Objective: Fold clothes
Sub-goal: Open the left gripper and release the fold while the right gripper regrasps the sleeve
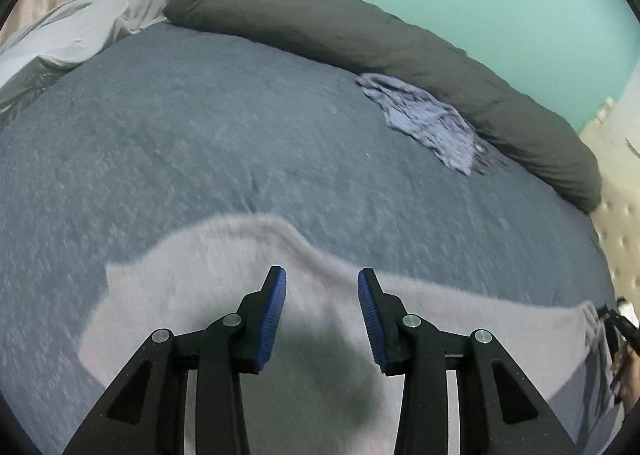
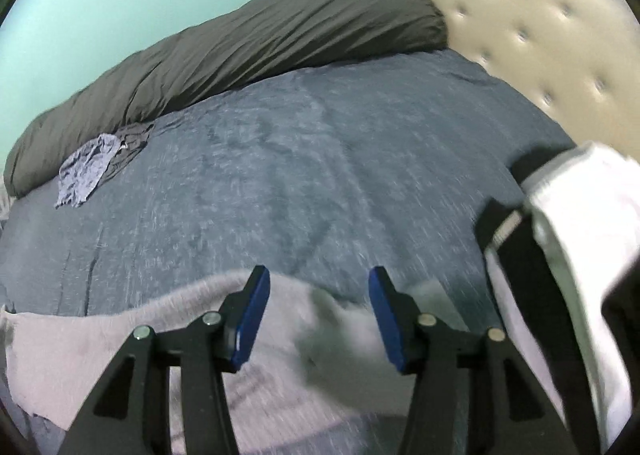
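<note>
A pale lilac-grey garment (image 1: 208,279) lies spread flat on the blue bedcover (image 1: 200,135), near the front edge. My left gripper (image 1: 322,283) is open and empty, just above the garment's far edge. The same garment shows in the right wrist view (image 2: 100,347). My right gripper (image 2: 318,283) is open and empty above its far edge, with the bedcover (image 2: 320,155) beyond. A second, crumpled blue-grey garment (image 1: 428,119) lies at the back beside the long pillow; it also shows in the right wrist view (image 2: 86,171). The frames are motion-blurred.
A long dark grey pillow (image 1: 360,35) runs along the back of the bed against a mint wall. A light grey sheet (image 1: 72,35) is bunched at the back left. A cream tufted headboard (image 2: 540,27) stands on the right. A white and black cloth (image 2: 580,235) hangs at the right.
</note>
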The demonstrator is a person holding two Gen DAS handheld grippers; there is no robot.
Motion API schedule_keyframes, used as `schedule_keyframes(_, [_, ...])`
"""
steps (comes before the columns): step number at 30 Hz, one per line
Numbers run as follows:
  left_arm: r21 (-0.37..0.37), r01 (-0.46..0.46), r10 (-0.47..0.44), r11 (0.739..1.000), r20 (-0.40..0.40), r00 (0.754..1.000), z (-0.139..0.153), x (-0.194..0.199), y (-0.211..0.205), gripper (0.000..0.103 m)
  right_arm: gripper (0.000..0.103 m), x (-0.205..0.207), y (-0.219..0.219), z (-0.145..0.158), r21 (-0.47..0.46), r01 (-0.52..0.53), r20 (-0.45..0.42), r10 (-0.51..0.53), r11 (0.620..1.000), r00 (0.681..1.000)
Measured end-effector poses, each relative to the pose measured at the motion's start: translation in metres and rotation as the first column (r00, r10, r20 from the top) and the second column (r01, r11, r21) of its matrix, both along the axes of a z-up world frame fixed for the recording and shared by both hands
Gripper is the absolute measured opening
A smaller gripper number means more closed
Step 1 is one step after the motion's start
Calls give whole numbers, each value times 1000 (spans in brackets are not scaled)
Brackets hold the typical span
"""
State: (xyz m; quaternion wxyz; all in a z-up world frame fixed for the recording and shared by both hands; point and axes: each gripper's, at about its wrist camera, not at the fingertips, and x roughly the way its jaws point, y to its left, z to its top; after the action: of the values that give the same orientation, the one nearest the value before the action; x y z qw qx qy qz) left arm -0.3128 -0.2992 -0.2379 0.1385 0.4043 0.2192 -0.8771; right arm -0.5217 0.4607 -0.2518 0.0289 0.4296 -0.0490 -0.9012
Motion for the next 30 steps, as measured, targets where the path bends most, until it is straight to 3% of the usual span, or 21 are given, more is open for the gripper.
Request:
schedule_keyframes(2, [12, 9, -9, 1000, 9, 1000, -9, 8, 12, 42, 53, 14, 10, -9, 6, 31, 10, -31, 1000, 999])
schedule_keyframes(6, [41, 27, -27, 999, 10, 1000, -28, 28, 38, 44, 59, 41, 31, -32, -79, 100, 20, -99, 992, 995])
schedule_keyframes(13, [101, 38, -34, 994, -34, 999, -47, 62, 77, 46, 60, 54, 50, -71, -231, 181, 82, -166, 956, 983])
schedule_keyframes(18, [104, 40, -35, 994, -51, 998, -57, 76, 98, 51, 60, 51, 55, -82, -277, 211, 87, -194, 938, 977])
schedule_keyframes(23, [98, 57, -51, 994, -59, 997, -60, 77, 106, 53, 31, 50, 50, -77, -258, 176, 53, -168, 950, 984])
schedule_keyframes(25, [106, 60, -53, 993, -63, 997, -62, 78, 107, 54, 8, 50, 50, -74, -234, 173, 41, -168, 957, 985])
schedule_keyframes(30, [103, 63, -55, 993, -75, 996, -66, 85, 108, 54, 4, 52, 43, -61, -155, 129, 0, -131, 979, 991])
